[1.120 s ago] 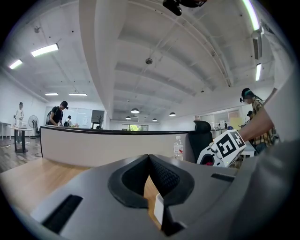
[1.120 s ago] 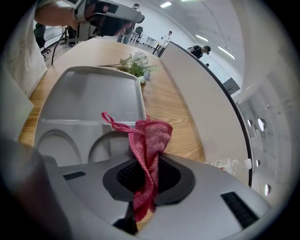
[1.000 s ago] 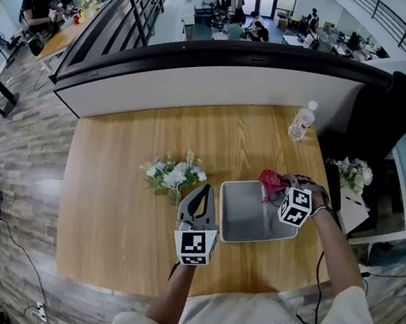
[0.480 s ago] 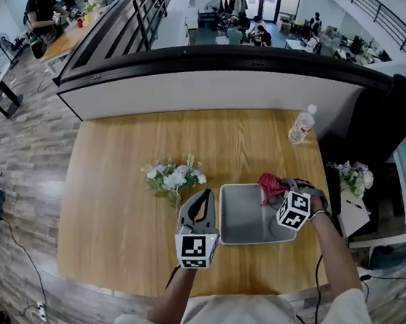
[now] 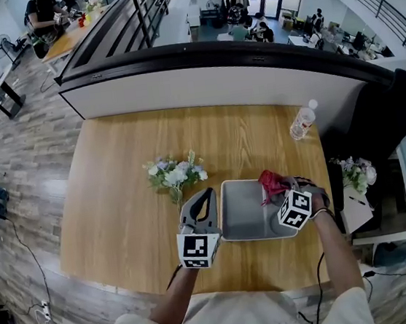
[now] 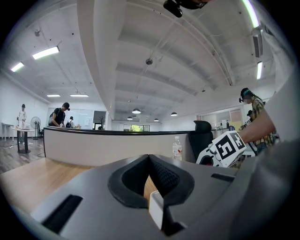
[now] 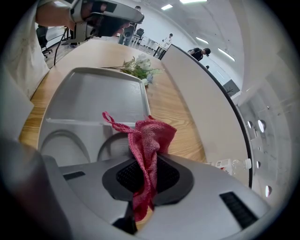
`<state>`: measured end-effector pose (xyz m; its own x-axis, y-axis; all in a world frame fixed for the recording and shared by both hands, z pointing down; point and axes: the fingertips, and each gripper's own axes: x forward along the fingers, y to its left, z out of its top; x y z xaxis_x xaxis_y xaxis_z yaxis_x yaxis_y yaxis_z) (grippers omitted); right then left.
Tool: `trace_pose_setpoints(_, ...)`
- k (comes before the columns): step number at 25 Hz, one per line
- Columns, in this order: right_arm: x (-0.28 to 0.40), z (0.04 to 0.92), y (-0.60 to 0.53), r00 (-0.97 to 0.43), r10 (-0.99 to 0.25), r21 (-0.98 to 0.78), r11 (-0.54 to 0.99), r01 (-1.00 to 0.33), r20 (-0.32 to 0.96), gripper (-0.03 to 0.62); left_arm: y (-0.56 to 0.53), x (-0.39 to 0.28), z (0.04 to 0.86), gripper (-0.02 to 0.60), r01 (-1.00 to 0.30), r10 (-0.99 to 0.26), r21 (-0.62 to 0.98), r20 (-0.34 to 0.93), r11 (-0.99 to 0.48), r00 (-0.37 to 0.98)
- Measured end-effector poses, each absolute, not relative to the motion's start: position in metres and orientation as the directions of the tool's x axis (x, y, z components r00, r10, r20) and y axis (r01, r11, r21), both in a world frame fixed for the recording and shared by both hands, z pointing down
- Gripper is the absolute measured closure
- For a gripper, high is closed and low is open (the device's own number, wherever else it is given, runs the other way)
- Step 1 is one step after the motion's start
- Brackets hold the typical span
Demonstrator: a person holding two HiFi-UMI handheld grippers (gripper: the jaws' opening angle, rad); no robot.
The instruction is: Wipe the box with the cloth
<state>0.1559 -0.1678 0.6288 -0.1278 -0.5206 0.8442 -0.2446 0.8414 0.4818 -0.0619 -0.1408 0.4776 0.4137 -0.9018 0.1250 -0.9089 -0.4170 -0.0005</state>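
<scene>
Right gripper (image 5: pixel 285 184) (image 7: pixel 143 171) pinches the cloth (image 5: pixel 270 181) (image 7: pixel 151 136). Its jaws are pressed onto the red fabric, w/ a bunch sticking out ahead of the tips and a strip hanging back btwn the pads. The box (image 5: pixel 243 217) (image 7: pixel 96 93), a shallow grey one, lies directly ahead of and below this gripper. In the right gripper view the cloth hangs over the box's nearest rim. Can't tell whether cloth and box actually touch. Past the box's far end, ahead of the jaws, lie the flowers (image 5: pixel 175 174) (image 7: pixel 138 68) on the table (image 5: pixel 117 183) (image 7: pixel 171 108).

Left gripper (image 5: pixel 205 192) (image 6: pixel 149 159) has its jaws pressed together, nothing btwn them. The box sits just to its right, alongside the jaws; contact can't be judged. The flowers lie just ahead of its tips. A bottle (image 5: pixel 302 123) (image 6: pixel 176 148) stands well ahead and to the right of it, near the table's far edge. In the left gripper view the right gripper's marker cube shows off to the right, w/ the bottle btwn it and the jaw line.
</scene>
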Motion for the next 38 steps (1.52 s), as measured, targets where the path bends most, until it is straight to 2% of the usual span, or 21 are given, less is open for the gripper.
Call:
trace_pose_setpoints(19,0.154,0.629,-0.145,-0.175,-0.490,0.431,0.854,-0.289,0.854,0.534,-0.135,-0.059,0.475,0.568,-0.909,-0.904,-0.017,0.120,-0.416,0.411)
trace_pose_setpoints(38,0.150,0.629,-0.124,-0.178,-0.460,0.408,0.874,-0.265,0.870,0.534,-0.118,-0.058,0.488,0.568,-0.917,-0.914,-0.053,0.116,-0.396,0.388)
